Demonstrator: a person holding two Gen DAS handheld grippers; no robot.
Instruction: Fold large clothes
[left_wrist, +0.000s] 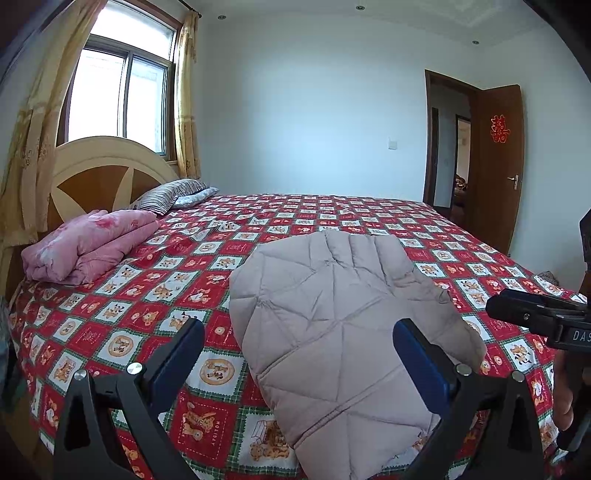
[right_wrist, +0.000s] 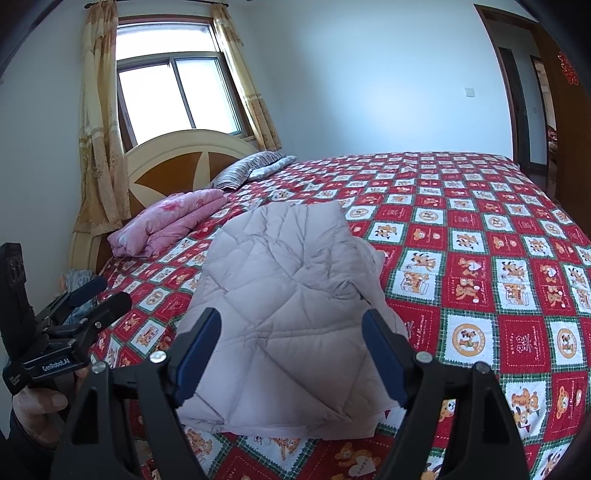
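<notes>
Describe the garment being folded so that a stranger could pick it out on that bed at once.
Start from the big bed under its red checked cartoon-bear bedspread. Near the front edge, away from the headboard, lies a folded pale grey quilted jacket. Unlike the pink folded quilt and striped pillow by the headboard, it is plain and diamond-stitched, and sits right before both open grippers.

One quilted jacket (left_wrist: 332, 332) is counted, sitting just ahead of the fingers. One pink folded quilt (left_wrist: 88, 247) and two pillows (left_wrist: 173, 194) are spotted further out, left of the fingers. Two grippers, left gripper (left_wrist: 298, 352) and right gripper (right_wrist: 291, 347), are tallied.
</notes>
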